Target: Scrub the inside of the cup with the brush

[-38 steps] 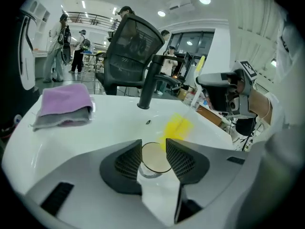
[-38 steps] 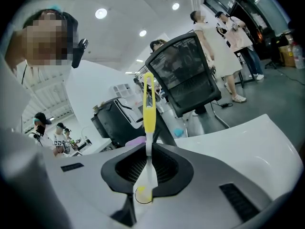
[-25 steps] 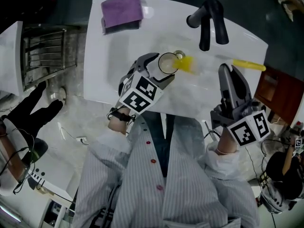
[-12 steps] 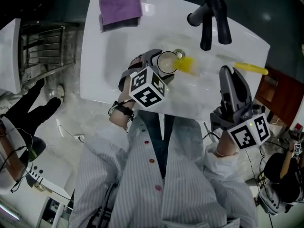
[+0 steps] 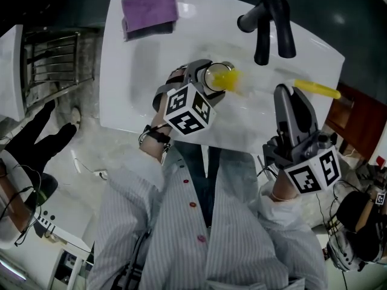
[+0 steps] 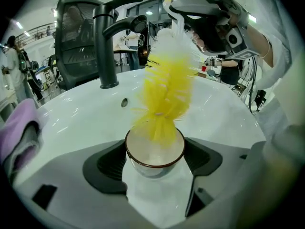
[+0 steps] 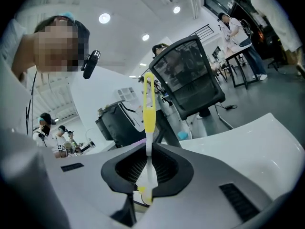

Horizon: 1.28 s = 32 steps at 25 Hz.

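Note:
A small white cup (image 6: pixel 153 152) with a brown rim stands on the white sink (image 5: pixel 139 77). My left gripper (image 5: pixel 208 82) has it between its jaws. These have just widened, and the dark pads (image 6: pixel 107 165) sit close beside the cup's wall without visibly pressing it. The brush's yellow bristle head (image 6: pixel 164 92) leans into the cup's mouth from the right. My right gripper (image 5: pixel 289 93) is shut on the brush's thin white shaft (image 7: pixel 147 163). The yellow handle end (image 5: pixel 317 89) sticks out past the right gripper.
A black faucet (image 5: pixel 269 23) stands at the back of the sink, with an overflow hole (image 6: pixel 124 102) below it. At the far left corner lies a purple cloth (image 5: pixel 150 8). A metal rack (image 5: pixel 51 59) stands off to the left.
My left hand has rolled, so its marker cube shows another face, and it has sunk a little around the cup. The right gripper and the brush have hardly moved.

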Each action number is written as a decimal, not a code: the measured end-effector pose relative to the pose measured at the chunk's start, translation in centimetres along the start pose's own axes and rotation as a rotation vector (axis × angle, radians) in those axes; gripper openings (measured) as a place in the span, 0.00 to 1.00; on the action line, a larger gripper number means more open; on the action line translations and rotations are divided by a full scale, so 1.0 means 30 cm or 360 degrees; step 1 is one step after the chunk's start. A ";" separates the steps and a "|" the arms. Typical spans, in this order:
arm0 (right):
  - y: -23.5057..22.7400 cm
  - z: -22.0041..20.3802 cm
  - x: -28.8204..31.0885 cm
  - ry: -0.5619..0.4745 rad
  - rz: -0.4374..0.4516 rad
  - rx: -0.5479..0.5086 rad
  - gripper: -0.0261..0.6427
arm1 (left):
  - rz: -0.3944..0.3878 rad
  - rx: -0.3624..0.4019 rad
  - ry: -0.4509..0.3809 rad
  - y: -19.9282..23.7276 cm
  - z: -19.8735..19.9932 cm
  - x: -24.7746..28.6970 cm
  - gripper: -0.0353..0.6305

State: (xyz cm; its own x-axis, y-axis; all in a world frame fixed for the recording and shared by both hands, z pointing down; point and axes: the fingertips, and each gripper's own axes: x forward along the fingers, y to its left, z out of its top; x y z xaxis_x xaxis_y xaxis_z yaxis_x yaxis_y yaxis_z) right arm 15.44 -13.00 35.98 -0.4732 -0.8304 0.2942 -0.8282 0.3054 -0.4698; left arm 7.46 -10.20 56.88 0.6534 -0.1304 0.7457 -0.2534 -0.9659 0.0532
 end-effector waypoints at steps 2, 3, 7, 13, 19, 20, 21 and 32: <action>0.027 -0.011 0.024 0.0011 0.0045 -0.0027 0.13 | -0.0006 0.0004 0.0004 -0.001 -0.004 -0.002 0.63; 0.039 -0.024 0.039 0.0029 0.0063 -0.0047 0.13 | -0.0010 0.0006 0.0004 -0.002 -0.006 -0.003 0.63; 0.079 -0.086 0.101 0.0094 0.0112 -0.0146 0.13 | -0.0030 0.0013 0.0002 -0.003 -0.014 -0.007 0.63; 0.113 -0.110 0.182 0.0044 0.0195 -0.0293 0.13 | -0.0063 0.0020 0.0022 -0.002 -0.034 -0.018 0.63; 0.162 -0.117 0.220 0.0049 0.0231 -0.0543 0.13 | -0.0066 0.0019 0.0019 -0.002 -0.033 -0.018 0.63; 0.162 -0.129 0.226 0.0059 0.0237 -0.0544 0.13 | -0.0066 0.0019 0.0019 -0.002 -0.033 -0.018 0.63; 0.159 -0.144 0.234 0.0072 0.0239 -0.0544 0.13 | -0.0066 0.0018 0.0019 -0.002 -0.033 -0.018 0.63; 0.126 -0.274 0.235 0.0220 0.0211 -0.0623 0.13 | -0.0075 0.0020 0.0008 -0.002 -0.029 -0.017 0.63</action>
State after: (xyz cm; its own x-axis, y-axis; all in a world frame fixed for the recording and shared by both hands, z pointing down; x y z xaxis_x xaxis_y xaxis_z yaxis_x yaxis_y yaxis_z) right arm 6.50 -13.87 43.12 -0.5967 -0.7101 0.3739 -0.7965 0.5810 -0.1677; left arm 6.52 -9.87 57.07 0.6610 -0.0835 0.7457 -0.2132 -0.9737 0.0800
